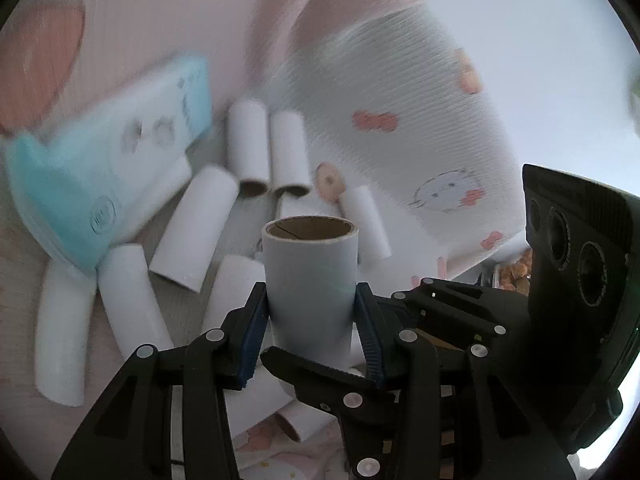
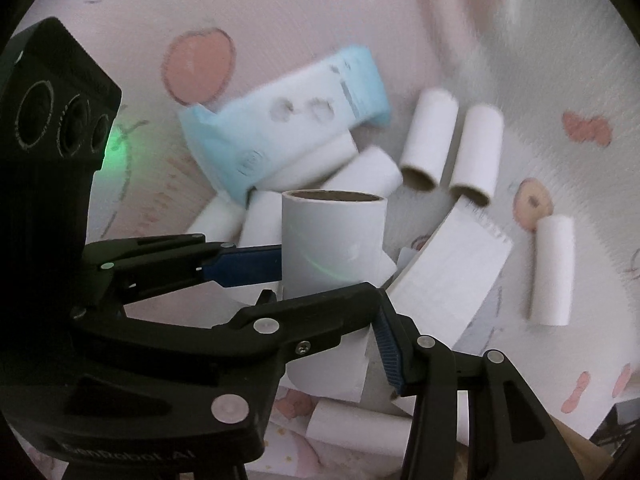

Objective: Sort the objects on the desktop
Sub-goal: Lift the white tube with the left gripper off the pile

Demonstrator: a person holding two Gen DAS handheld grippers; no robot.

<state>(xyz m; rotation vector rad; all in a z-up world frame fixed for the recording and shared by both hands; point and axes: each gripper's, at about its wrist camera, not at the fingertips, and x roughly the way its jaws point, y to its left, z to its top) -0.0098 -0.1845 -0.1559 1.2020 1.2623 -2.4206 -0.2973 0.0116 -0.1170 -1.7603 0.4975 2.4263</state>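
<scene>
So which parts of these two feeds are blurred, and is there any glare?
Left wrist view: blue packet and patterned cloth smeared, held roll sharp. Right wrist view: background tubes softly blurred, green flare beside the left tool's camera block.

Left tongs clamp an upright white cardboard tube, blue pads on both sides. Right tongs reach in from the right below it. Loose white tubes and a blue-white packet lie on patterned pink cloth.

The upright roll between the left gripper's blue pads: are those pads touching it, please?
Touching. In the left wrist view the left gripper has a blue pad pressed against each side of the upright roll, no gap showing.
</scene>
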